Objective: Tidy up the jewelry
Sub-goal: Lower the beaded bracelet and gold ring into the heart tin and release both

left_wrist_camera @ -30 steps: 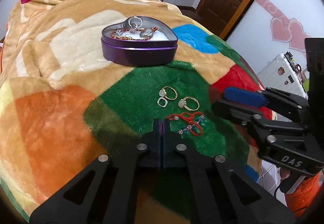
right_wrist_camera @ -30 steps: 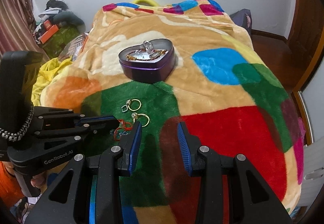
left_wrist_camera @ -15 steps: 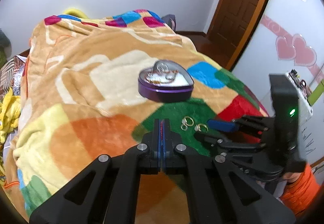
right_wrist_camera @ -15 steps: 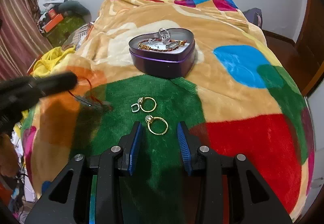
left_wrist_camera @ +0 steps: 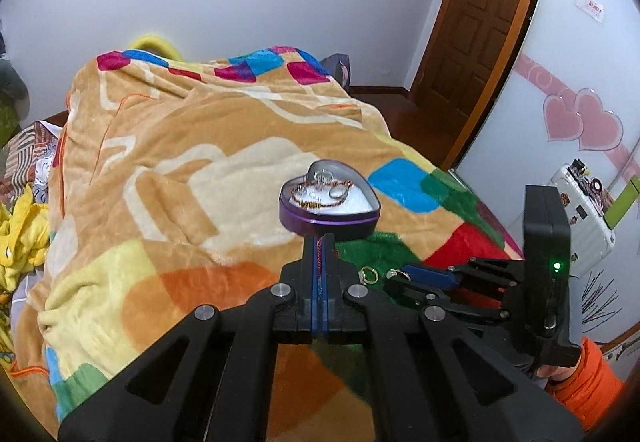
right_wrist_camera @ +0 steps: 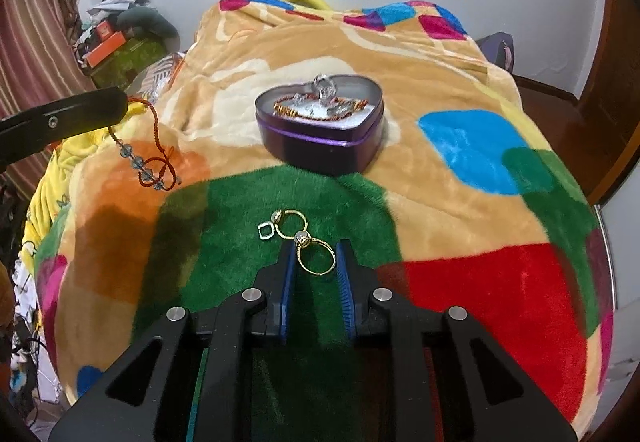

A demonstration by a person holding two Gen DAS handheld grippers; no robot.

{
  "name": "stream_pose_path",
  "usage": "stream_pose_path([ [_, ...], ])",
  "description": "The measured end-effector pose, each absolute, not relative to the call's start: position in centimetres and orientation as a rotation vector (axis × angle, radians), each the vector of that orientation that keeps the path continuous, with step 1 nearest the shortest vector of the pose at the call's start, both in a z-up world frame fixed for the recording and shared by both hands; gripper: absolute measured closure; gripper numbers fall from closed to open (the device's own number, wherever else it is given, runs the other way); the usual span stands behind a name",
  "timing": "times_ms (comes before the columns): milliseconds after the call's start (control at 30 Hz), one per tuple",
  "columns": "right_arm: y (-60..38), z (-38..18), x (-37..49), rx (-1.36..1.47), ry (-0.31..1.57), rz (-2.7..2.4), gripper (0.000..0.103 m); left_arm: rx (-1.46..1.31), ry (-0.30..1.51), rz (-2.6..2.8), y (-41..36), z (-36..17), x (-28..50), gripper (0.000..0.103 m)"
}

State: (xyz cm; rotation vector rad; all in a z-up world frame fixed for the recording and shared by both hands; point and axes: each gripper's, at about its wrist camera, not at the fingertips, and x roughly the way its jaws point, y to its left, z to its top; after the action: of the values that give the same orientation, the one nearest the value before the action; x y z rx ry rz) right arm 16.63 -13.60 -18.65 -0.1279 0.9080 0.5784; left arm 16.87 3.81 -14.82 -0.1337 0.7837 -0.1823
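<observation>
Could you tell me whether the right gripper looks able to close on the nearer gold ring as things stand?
Probably yes: the right gripper is open with the gold ring lying flat on the blanket between its fingers, nothing over it. The second ring sits clear, just beyond.

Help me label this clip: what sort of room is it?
Most likely a bedroom: a bed under a patchwork fleece blanket, a wooden door, and piled clothes by the wall.
</observation>
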Motion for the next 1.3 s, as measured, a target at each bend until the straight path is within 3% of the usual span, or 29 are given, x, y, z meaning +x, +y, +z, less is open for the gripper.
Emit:
stream_pose_path([
  [767, -14.8, -10.9, 18.8, -0.046, 0.660, 0.566, 0.085, -0.121, 0.681, -0.220, 2.5, -11.2, 21.1, 0.103],
  [1300, -12.5, -14.1, 21.9, -0.060, 0.735, 0.609, 0.085, -0.126, 0.739, -0.236, 2.5, -14.0, 25.0, 0.103],
])
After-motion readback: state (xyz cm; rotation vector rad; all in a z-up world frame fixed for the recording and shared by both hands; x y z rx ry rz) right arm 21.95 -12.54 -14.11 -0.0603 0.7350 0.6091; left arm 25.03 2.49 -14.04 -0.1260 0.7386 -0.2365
